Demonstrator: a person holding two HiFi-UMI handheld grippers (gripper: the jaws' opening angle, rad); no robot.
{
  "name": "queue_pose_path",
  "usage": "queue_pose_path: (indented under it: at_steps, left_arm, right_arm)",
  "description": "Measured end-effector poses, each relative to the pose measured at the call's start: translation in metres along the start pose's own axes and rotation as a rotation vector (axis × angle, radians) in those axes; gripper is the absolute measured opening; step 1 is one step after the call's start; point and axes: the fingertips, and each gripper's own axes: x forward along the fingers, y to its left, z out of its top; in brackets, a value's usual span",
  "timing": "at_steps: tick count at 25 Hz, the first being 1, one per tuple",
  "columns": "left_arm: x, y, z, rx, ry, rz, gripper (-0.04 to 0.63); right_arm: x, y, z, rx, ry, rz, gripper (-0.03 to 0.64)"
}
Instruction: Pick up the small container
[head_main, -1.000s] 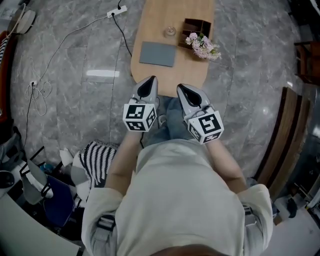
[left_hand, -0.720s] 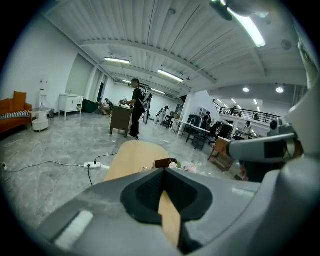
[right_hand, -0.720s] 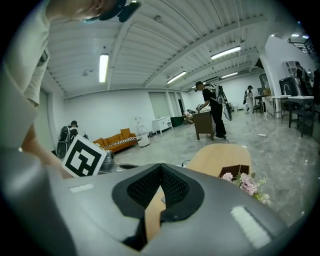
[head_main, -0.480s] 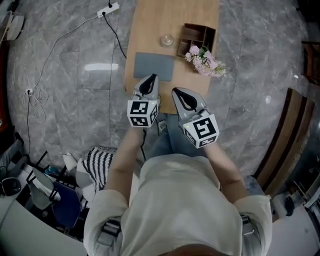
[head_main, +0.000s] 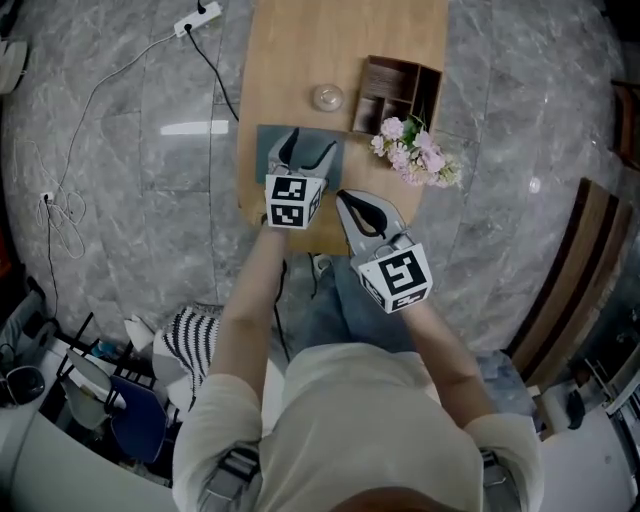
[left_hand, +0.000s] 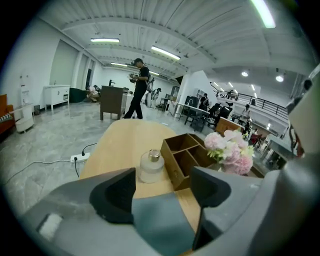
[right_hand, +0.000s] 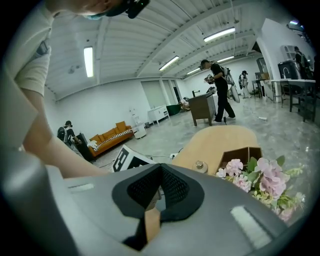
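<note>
Head view, left to right: power strip (head_main: 196, 17) on the floor at upper left; wooden table (head_main: 300, 50) top centre. Grey mat (head_main: 262, 138) sits at the table's near edge, with the left gripper (head_main: 305, 148) over it. Its jaws are opening, nothing between them. Small container (head_main: 326, 97) stands upright on the table just above the mat in frame, apart from both grippers. Right gripper (head_main: 352, 200) is lower centre, at the table edge. Wooden organizer (head_main: 398, 92) is just right of the container, pink flowers (head_main: 415, 155) below it.

Left gripper view: container (left_hand: 150, 167) sits centre frame beyond the jaw gap.

Right gripper view: jaws together, empty.
</note>
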Motion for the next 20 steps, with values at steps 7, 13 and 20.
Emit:
queue_pose_path:
  at_steps: [7, 13, 20]
  left_arm:
    - [0.066, 0.025, -0.027, 0.064, 0.064, 0.006, 0.373]
    - [0.107, 0.038, -0.029, 0.125, 0.074, 0.005, 0.374]
    - [0.141, 0.038, -0.028, 0.166, 0.082, 0.004, 0.373]
  right_arm:
    - [0.023, -0.026, -0.016, 0.044, 0.022, -0.007, 0.002]
    - [0.035, -0.044, -0.033, 0.082, 0.054, -0.025, 0.002]
    - [0.035, -0.053, -0.047, 0.123, 0.074, -0.032, 0.002]
